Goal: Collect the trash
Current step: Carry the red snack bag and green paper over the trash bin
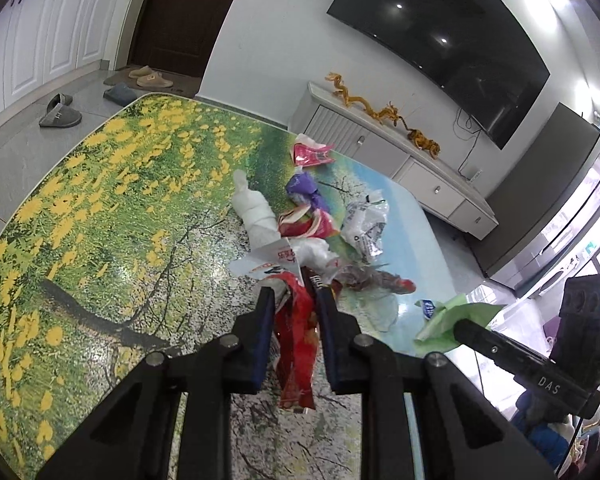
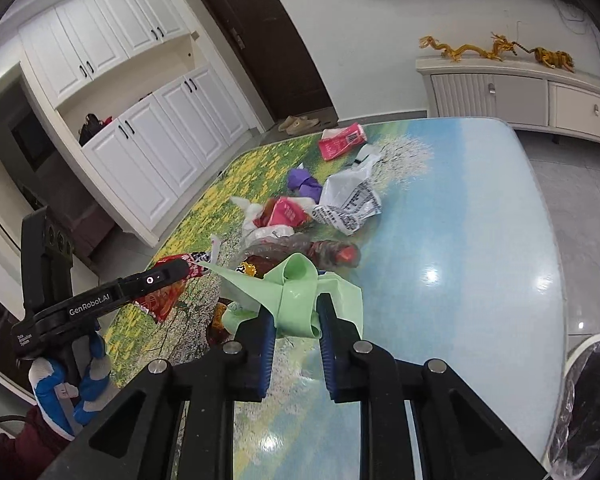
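My left gripper is shut on a red snack wrapper, which hangs between its blue pads above the table; the same wrapper shows in the right wrist view. My right gripper is shut on a crumpled light-green bag, seen from the left wrist view as a green wad at its tip. Beyond both lies a pile of trash: a white wad, a purple wrapper, a pink packet, a printed clear bag and a dark reddish wrapper.
The table has a flower-and-sky print top. A black-lined bin stands off its near right corner. Slippers lie on the floor by the dark door. A white cabinet with gold dragon figures stands under the TV.
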A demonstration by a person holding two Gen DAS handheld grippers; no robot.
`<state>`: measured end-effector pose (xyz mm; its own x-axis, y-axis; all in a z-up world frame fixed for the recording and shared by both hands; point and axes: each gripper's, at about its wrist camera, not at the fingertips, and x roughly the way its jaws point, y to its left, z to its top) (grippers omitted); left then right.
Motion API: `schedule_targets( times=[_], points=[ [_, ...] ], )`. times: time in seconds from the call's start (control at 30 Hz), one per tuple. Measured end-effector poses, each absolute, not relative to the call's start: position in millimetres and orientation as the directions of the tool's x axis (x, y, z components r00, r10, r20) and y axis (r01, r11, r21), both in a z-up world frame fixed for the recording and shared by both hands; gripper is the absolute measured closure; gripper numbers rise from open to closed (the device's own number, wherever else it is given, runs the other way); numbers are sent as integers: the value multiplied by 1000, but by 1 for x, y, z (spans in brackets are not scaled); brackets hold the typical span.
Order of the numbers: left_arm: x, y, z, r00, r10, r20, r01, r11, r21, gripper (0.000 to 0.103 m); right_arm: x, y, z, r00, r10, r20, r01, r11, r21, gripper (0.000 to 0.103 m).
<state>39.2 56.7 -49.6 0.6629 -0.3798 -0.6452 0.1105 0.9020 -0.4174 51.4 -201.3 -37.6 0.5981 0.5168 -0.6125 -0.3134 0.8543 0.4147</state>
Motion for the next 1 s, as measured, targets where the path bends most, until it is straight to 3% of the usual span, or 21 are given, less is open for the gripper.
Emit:
schedule_targets(
  times=[0.6,1.0],
  points=[
    [11,-6,18,693,-459,-555,250,876,-412,87,-7,-307,-13,749,432,-502,-168,857,487,84],
    [32,-174,31,523,-619,-586,513,777,-364,87,-59,-440,-28,850,175,-497,129,845,519,84]
  ],
)
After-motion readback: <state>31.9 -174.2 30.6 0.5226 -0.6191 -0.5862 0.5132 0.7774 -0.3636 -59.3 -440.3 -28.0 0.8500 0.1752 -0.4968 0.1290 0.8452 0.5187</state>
